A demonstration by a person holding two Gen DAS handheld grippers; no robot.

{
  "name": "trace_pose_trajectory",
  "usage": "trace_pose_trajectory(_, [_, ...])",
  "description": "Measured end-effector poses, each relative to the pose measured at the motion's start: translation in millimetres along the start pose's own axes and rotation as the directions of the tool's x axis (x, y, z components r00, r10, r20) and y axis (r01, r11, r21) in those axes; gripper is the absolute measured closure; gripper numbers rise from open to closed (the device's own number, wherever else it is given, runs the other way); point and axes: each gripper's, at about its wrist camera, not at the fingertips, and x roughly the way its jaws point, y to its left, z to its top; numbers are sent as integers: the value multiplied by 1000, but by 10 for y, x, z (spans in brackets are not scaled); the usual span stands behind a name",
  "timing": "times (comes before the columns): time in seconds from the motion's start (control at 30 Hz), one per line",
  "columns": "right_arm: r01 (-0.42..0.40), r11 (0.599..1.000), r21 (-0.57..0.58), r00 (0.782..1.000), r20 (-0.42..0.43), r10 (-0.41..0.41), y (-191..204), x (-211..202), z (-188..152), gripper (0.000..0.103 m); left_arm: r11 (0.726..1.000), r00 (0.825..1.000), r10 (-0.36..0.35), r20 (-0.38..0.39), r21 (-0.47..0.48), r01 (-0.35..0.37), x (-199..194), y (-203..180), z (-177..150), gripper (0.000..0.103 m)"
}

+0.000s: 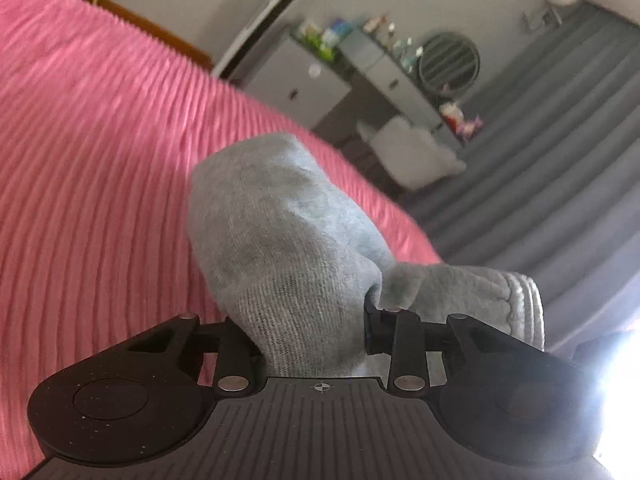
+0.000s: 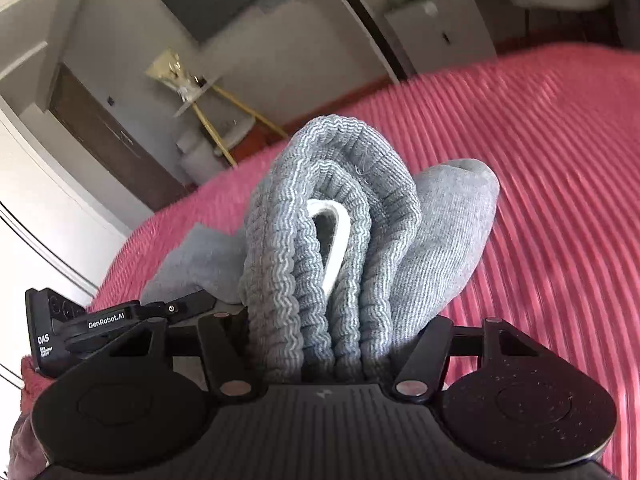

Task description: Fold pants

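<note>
In the right wrist view, the black left gripper (image 2: 120, 320) reads "GenRobot.AI" on its arm and "DAS" on its end.

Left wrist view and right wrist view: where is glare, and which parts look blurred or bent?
Left wrist view: strong white glare at the lower right edge; the pink bedspread and far shelves smear, the grey pants less so. Right wrist view: no glare; ribbed waistband sharp, background streaked, wall lines curved by the fisheye.
</note>
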Motion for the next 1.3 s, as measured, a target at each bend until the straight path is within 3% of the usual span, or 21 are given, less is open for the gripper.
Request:
trace_pose_trajectory(0.2, [-38,999,10,998,55,37,-41,184,401,42,999,999,48,18,-20,-48,139,144,318,62])
trace_pose_trajectory(0.27, [-26,1000,15,999,44,26,-153,318,500,40,992,994,112,0,-58,-111,233,299,341,45])
trace_pose_trajectory(0.33, [33,999,-1,999,13,-33,-269,488,519,28,963,968,250,-29,-102,-251,295,509,346,43])
trace_pose_trajectory(0.37, [122,992,-28,992,-18,-122,-310,608,523,20,941,947,320,-30,-108,-321,284,594,348,35])
trace_pose_trajectory(0.4, [233,970,-63,970,-49,-236,-338,713,514,8,920,927,376,-12,-120,-374,223,681,342,28])
trace_pose_trajectory(0.47, [456,880,-133,885,-35,-464,-352,818,471,5,906,914,404,44,-159,-393,68,744,316,23])
trace_pose_trajectory(0.5, [500,849,-169,862,6,-507,-323,800,424,5,898,904,423,65,-162,-408,14,724,306,23])
trace_pose_trajectory(0.57, [488,861,-145,873,95,-479,-195,659,270,5,895,890,443,106,-114,-432,-30,567,304,23])
trace_pose_trajectory(0.67, [477,869,-130,874,175,-454,-16,548,-4,5,913,906,405,125,-4,-408,51,213,330,21])
trace_pose_trajectory(0.73, [458,881,-121,879,211,-428,45,555,-172,5,904,910,398,119,120,-411,203,-57,337,18])
trace_pose_trajectory(0.8, [483,869,-107,864,216,-454,77,640,-320,5,839,879,461,126,260,-477,437,-281,323,16])
trace_pose_trajectory(0.83, [502,855,-132,856,216,-470,85,688,-369,5,790,854,505,128,329,-517,595,-362,323,17])
trace_pose_trajectory(0.9, [578,787,-215,812,249,-528,130,779,-497,5,720,814,568,126,403,-565,882,-432,342,21])
trace_pose_trajectory(0.97, [583,775,-244,806,292,-514,99,810,-627,5,712,807,582,98,419,-564,1097,-430,352,20])
trace_pose_trajectory(1.1, [515,842,-163,836,312,-451,-142,734,-706,5,710,776,617,129,334,-620,1398,-353,538,19])
trace_pose_trajectory(1.13, [504,850,-152,842,304,-445,-178,737,-687,5,695,752,638,163,297,-655,1413,-334,561,22])
trace_pose_trajectory(1.17, [497,855,-145,846,301,-441,-210,739,-672,5,659,710,671,212,268,-703,1390,-329,576,29])
trace_pose_trajectory(1.2, [493,858,-145,847,303,-436,-244,746,-665,5,613,663,704,252,255,-748,1369,-339,592,26])
trace_pose_trajectory(1.23, [492,858,-147,847,308,-433,-263,755,-668,5,611,658,714,240,246,-753,1311,-330,619,21])
trace_pose_trajectory(1.27, [488,860,-151,848,315,-426,-271,737,-687,5,645,683,699,210,227,-730,1208,-321,615,23])
trace_pose_trajectory(1.3, [485,861,-151,849,319,-422,-293,749,-689,5,697,729,658,190,212,-685,1067,-316,574,23])
